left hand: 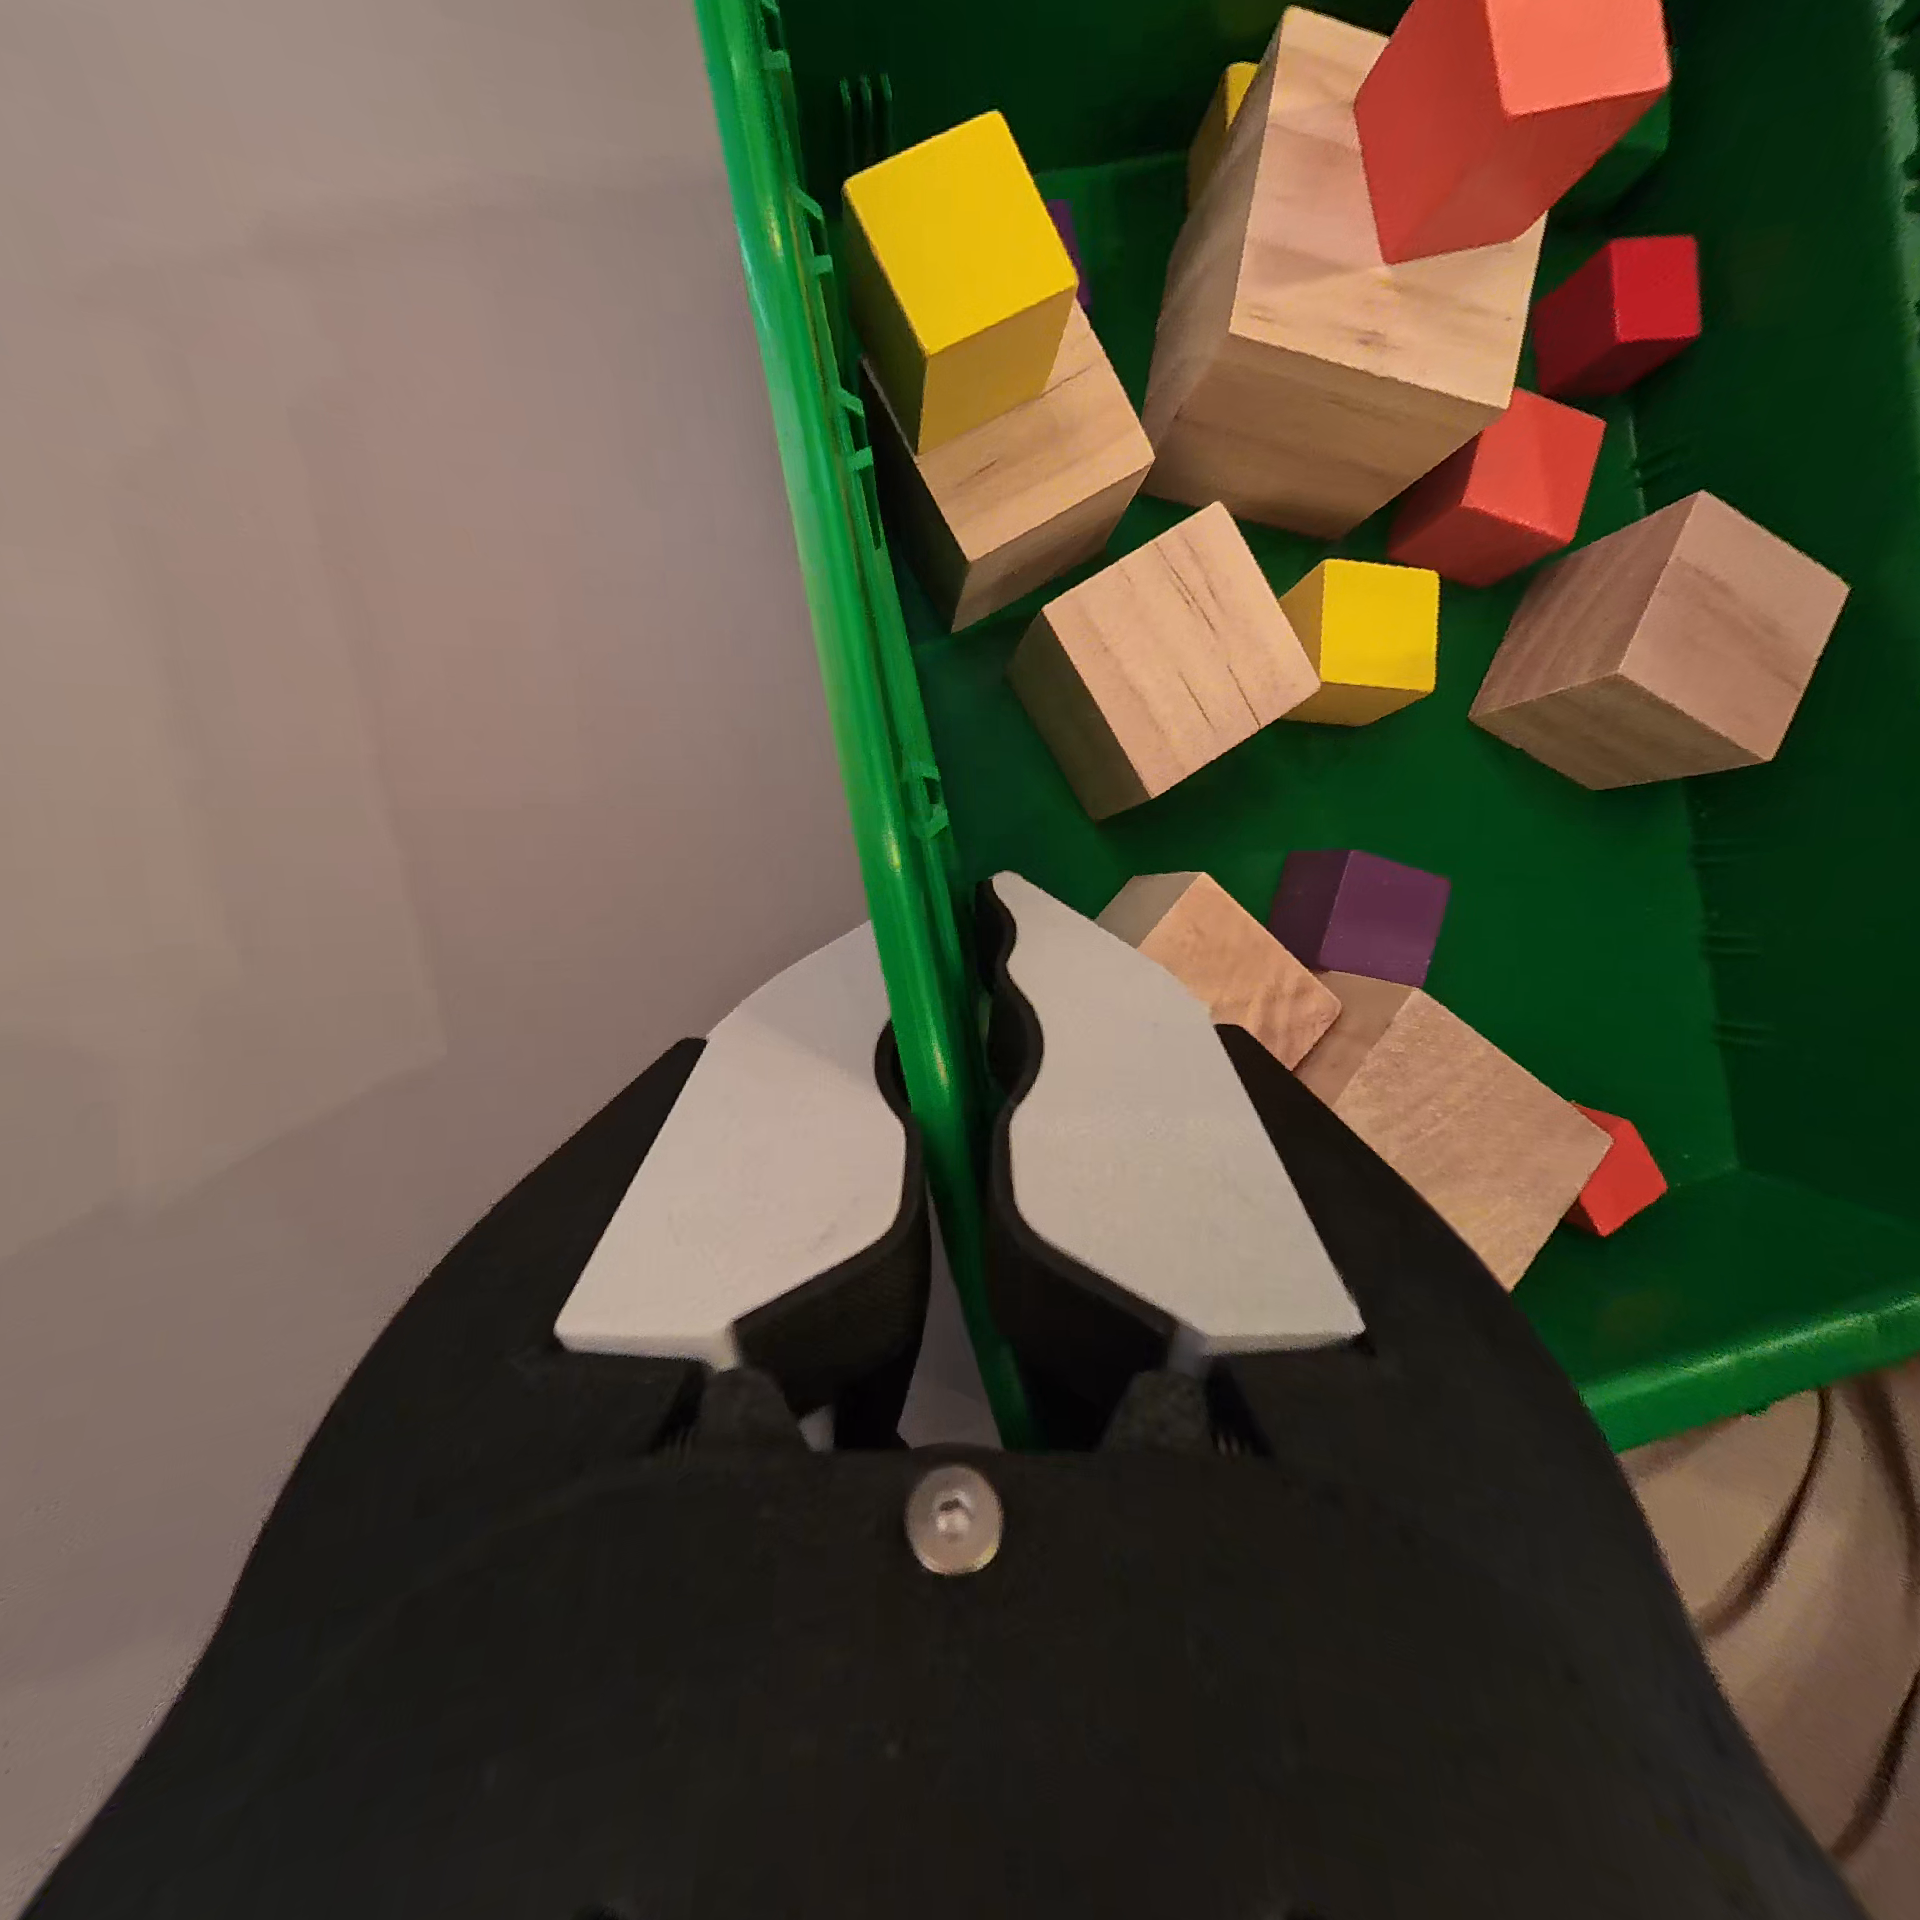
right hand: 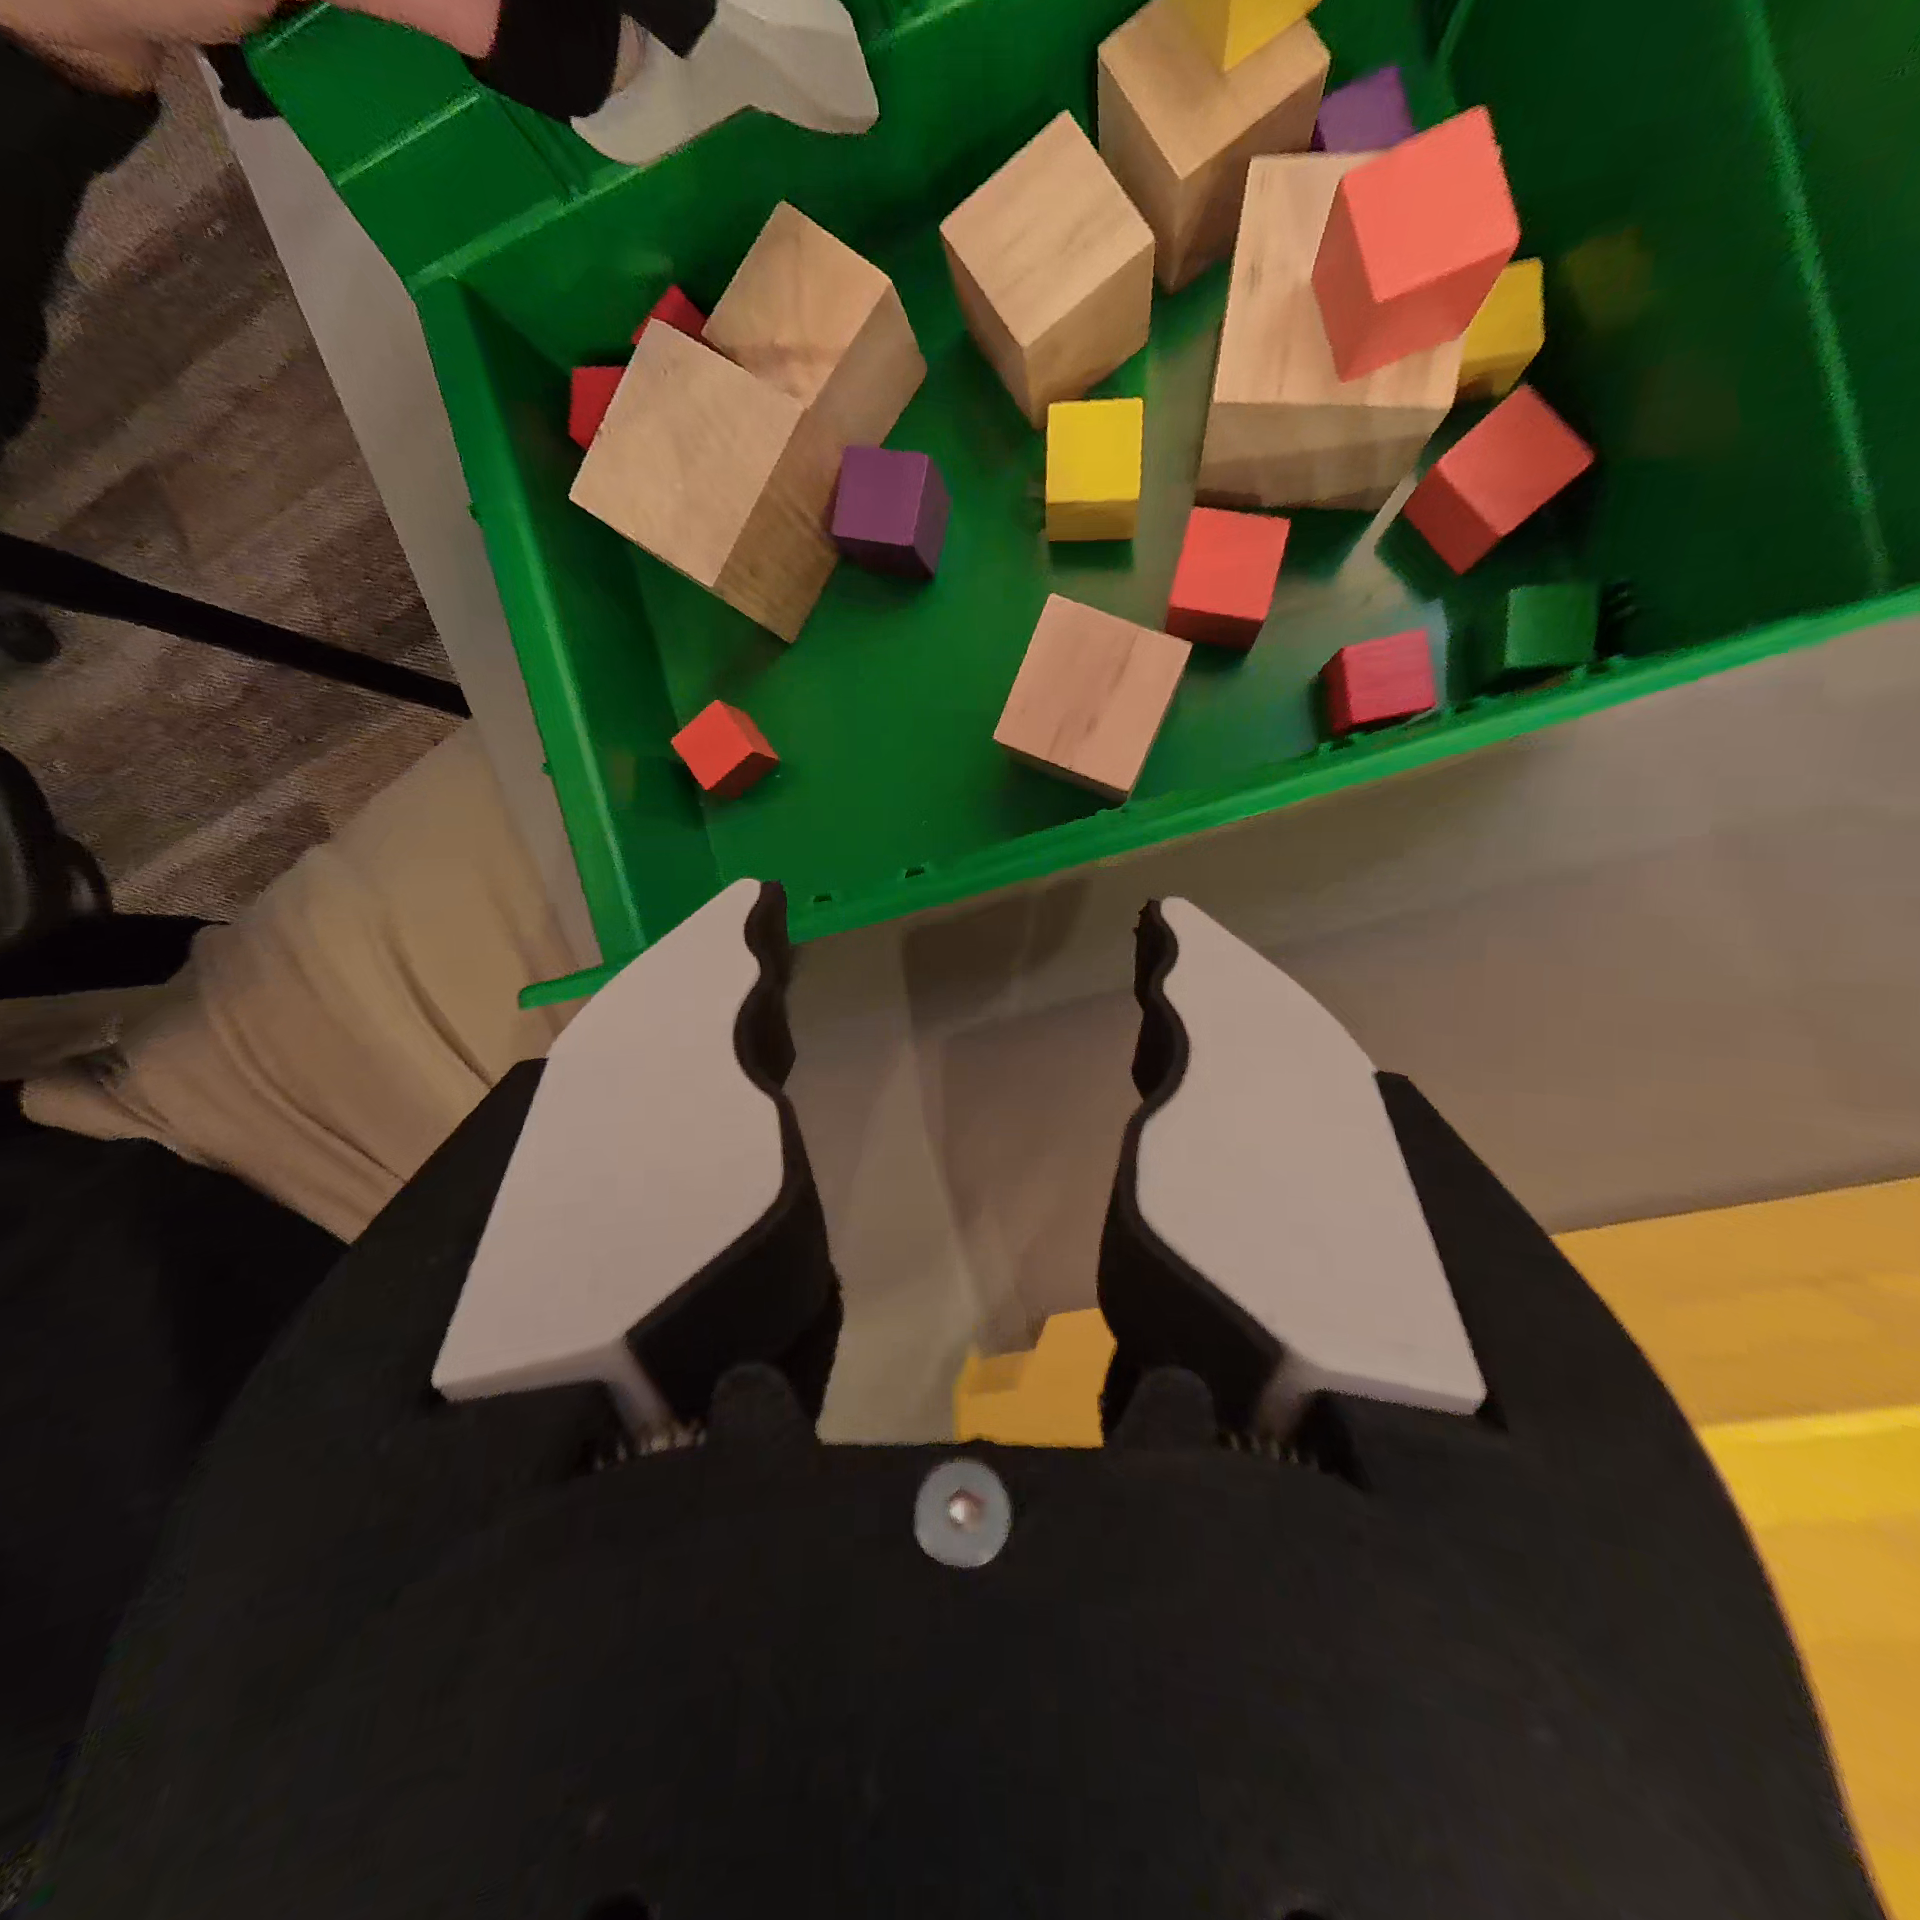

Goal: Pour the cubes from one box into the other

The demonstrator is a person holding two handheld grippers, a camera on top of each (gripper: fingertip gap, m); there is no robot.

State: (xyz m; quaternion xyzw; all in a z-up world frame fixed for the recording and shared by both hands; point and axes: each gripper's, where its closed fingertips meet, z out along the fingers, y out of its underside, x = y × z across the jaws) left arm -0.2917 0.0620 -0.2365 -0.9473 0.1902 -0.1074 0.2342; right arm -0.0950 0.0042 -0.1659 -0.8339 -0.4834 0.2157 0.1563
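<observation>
The left gripper (left hand: 951,1039) is clamped on the side wall of the green box (left hand: 1766,1039), one finger outside and one inside the wall. In its view the cubes (left hand: 1164,655) lie from 12 to 3 o'clock: plain wooden ones, yellow, red and purple ones, spread on the floor of the box and partly piled toward 1 o'clock.

The right gripper (right hand: 961,997) holds nothing; its jaws stand apart, just beside the near rim of the green box at 12 o'clock. At 4 o'clock, under this gripper, there is a yellow surface (right hand: 1766,1403); I cannot tell if it is the second box.

I judge that the pouring is not yet done: many cubes are inside the green box, and no cube is seen outside it. The box seems tilted, but this is not sure. Which box receives, I cannot tell.
</observation>
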